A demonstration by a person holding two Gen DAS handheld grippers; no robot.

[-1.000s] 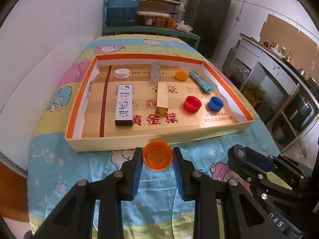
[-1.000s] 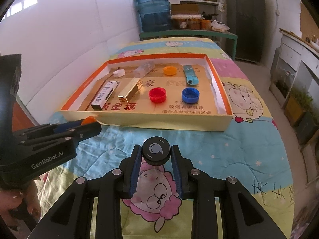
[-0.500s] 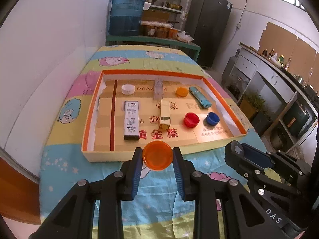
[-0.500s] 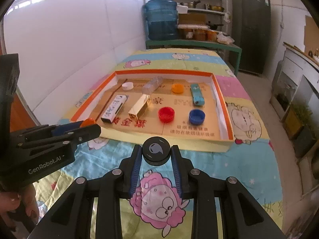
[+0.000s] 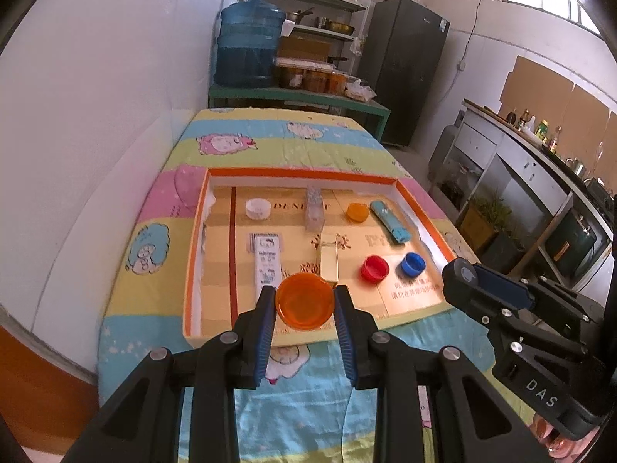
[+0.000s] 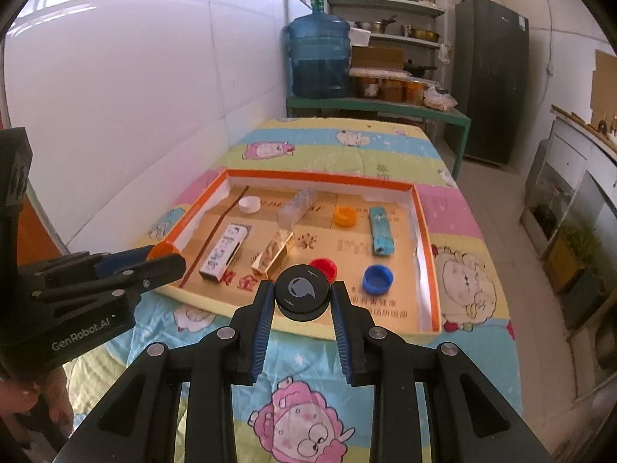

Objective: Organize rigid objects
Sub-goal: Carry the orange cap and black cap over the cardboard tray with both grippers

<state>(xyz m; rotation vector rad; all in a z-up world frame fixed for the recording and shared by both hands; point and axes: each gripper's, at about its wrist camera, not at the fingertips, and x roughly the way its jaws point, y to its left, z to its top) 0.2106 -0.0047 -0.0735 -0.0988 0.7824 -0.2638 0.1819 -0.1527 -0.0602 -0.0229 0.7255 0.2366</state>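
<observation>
Left tongs: pinching an orange cap between the blue pads, open side facing my camera.
Right tongs: pinching a black cap, its logo top facing my camera.
Tray: a shallow box with orange rims, lying on a cartoon-print bedsheet that covers the surface.
In the tray, left side: a white cap at the back, a white printed box in front of it.
In the tray, middle: a clear plastic case at the back, a gold bar-shaped box in front of it.
In the tray, right side: a small orange cap and a teal wrapped tube at the back; a red cap and a blue cap side by side nearer me.
What has changed: over the past second both my tongs have risen and pulled back; the tray looks smaller and I see more of the room. Both grips have held.
What that means: I judge both caps are lifted clear and carried, not yet placed.
Next step, as I judge it: lower each cap into the tray, likely near the other caps on the right.
Risk: caps are shallow and smooth, so either could slip.
</observation>
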